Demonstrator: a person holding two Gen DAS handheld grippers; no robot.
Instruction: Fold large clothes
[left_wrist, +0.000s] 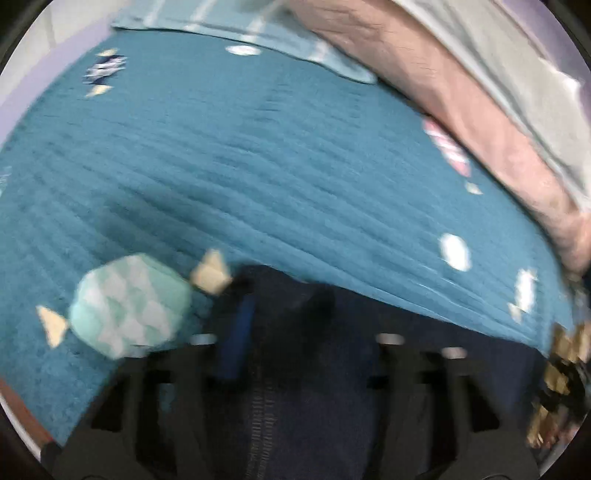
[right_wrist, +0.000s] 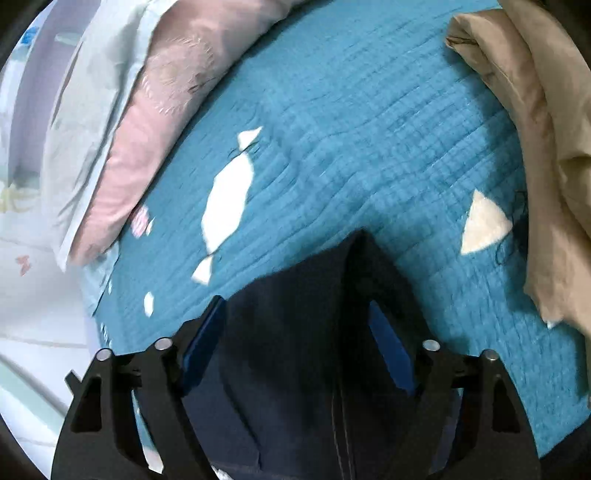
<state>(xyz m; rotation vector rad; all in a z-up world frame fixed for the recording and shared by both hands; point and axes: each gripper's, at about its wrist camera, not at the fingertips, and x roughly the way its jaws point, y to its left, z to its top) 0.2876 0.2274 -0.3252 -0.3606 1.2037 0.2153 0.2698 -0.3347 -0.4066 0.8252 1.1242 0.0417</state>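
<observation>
In our left wrist view, the left gripper (left_wrist: 291, 332) has dark navy fabric bunched between its fingers; the navy garment (left_wrist: 314, 387) fills the gap and runs down toward the camera, with a line of stitching visible near the bottom. The picture is blurred, so we cannot tell how tightly the jaws sit, but the cloth lies between them. Beyond it spreads a teal quilted bedspread (left_wrist: 258, 166) printed with pale candy shapes, and at the far right a pink pillow (left_wrist: 461, 92) lies beside a grey one (left_wrist: 517, 62).

In our right wrist view, the right gripper (right_wrist: 295, 332) has its blue fingers (right_wrist: 205, 339) pressed against both sides of the navy garment (right_wrist: 295, 350), which rises to a folded peak just past the fingertips. The same teal bedspread (right_wrist: 351, 129) lies under it, the pink pillow (right_wrist: 166, 110) at far left, and a tan garment (right_wrist: 535, 129) heaped along the right edge.
</observation>
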